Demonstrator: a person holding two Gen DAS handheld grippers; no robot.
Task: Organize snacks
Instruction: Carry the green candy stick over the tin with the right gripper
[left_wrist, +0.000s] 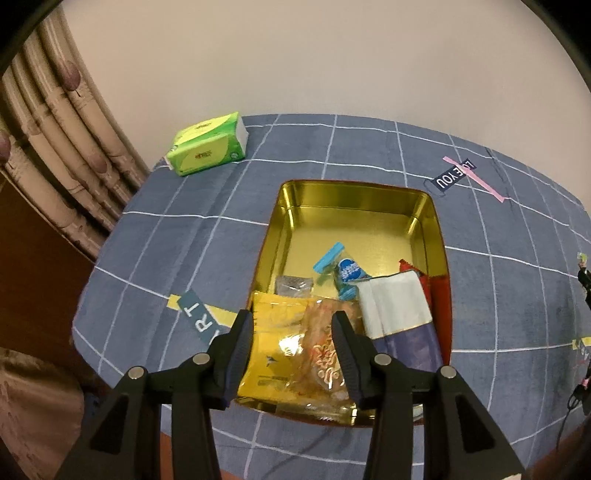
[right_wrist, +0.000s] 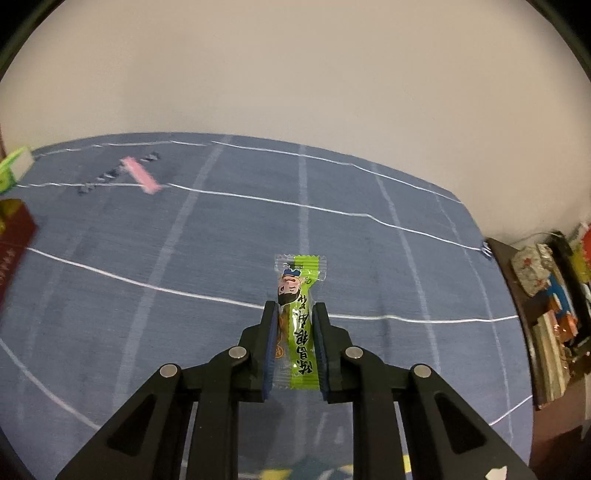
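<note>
A gold tin box (left_wrist: 354, 206) sits on the blue checked cloth. It holds a yellow packet (left_wrist: 273, 347), a clear orange snack bag (left_wrist: 321, 354), a blue-capped sweet (left_wrist: 343, 271), a white and purple packet (left_wrist: 399, 314) and a red packet (left_wrist: 437, 291). My left gripper (left_wrist: 293, 317) is open above the near end of the tin, over the yellow and orange packets, holding nothing. My right gripper (right_wrist: 294, 308) is shut on a green stick snack (right_wrist: 301, 321) with a cartoon face, held above the cloth.
A green tissue pack (left_wrist: 208, 144) lies at the cloth's far left corner. The tin's red side (right_wrist: 14, 240) shows at the left edge of the right wrist view. Curtains (left_wrist: 55, 147) hang left. A cluttered dark shelf (right_wrist: 554, 302) stands right of the table.
</note>
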